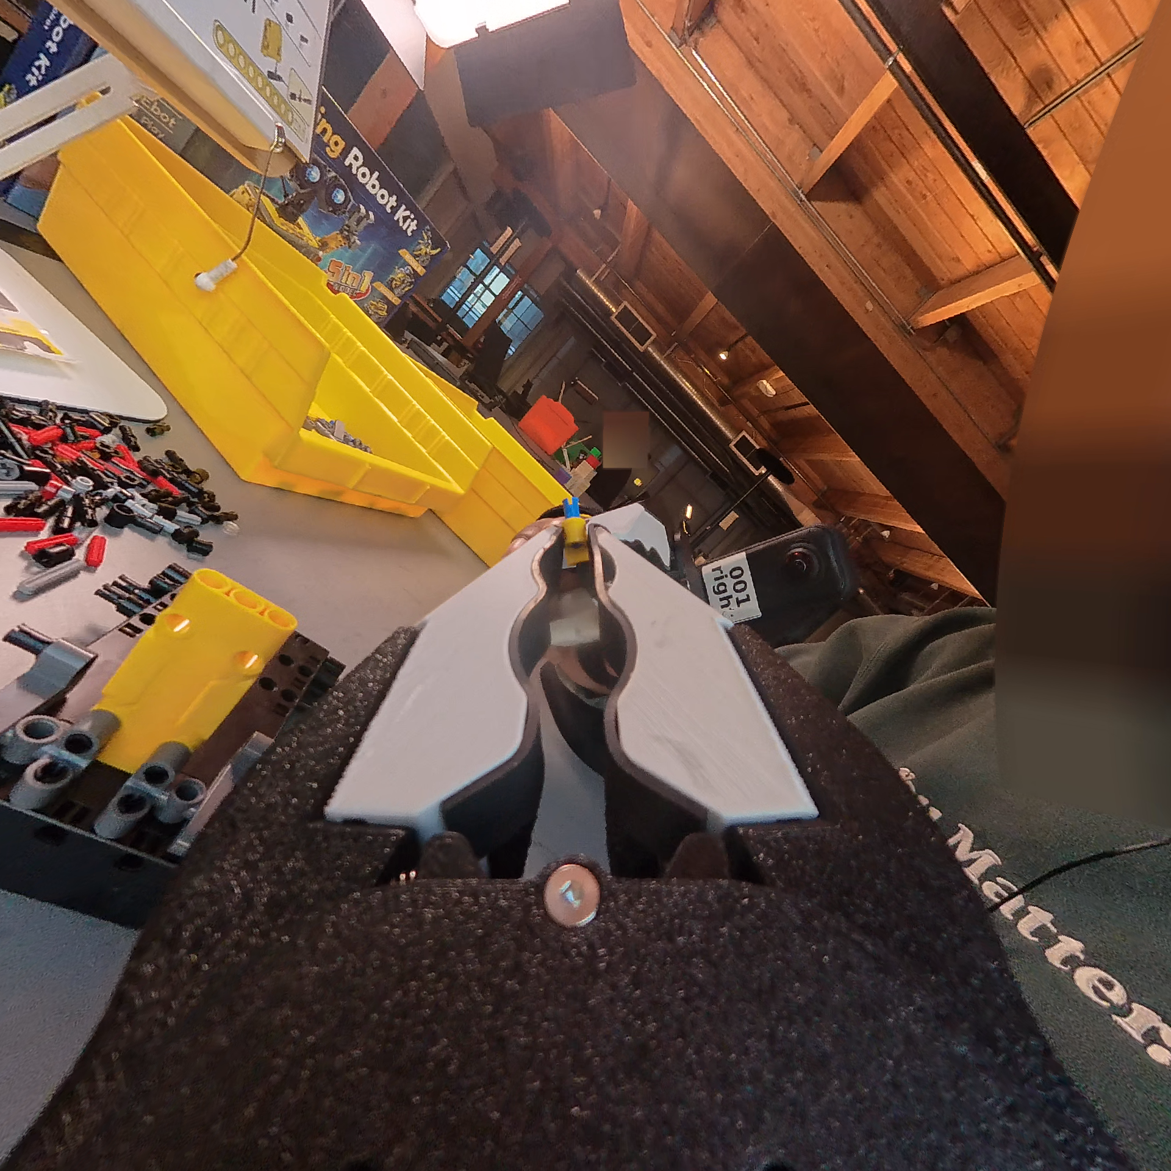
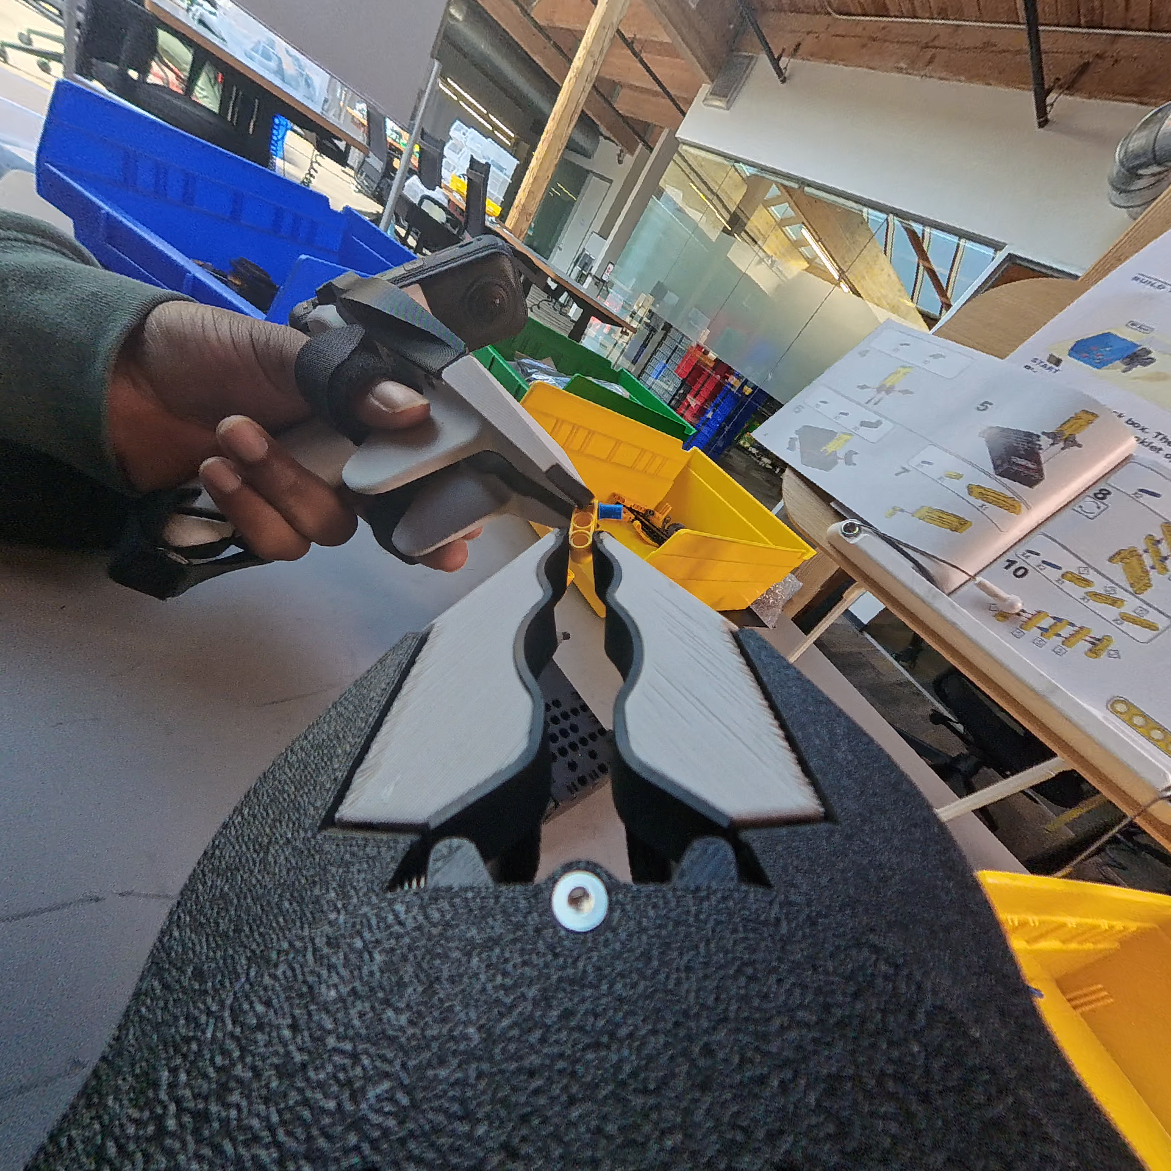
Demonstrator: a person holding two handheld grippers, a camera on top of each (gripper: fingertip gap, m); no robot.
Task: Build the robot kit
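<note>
— While both tools meet in mid-air, what does the right gripper (image 2: 586, 538) pinch?
— A small yellow beam (image 2: 580, 530), fingers narrowed onto it, a blue pin (image 2: 609, 511) at its 1 o'clock.
— And the left gripper (image 1: 575, 538)?
— Closed on that same yellow beam (image 1: 575, 546); loose parts (image 1: 95, 481) lie at 9 o'clock on the table (image 1: 329, 570), yellow bins (image 1: 266, 355) at 11.

Small beam (image 2: 580, 529) yellow, pin (image 2: 609, 511) in it blue. Gripper fingers (image 2: 697, 697) light grey, black-edged, on speckled black bodies. Bins: yellow (image 1: 209, 329), blue (image 2: 190, 203), green (image 2: 570, 361). Table (image 1: 329, 570) grey. Loose pins (image 1: 82, 469) red, black. Sleeve (image 1: 950, 729) dark green.
</note>
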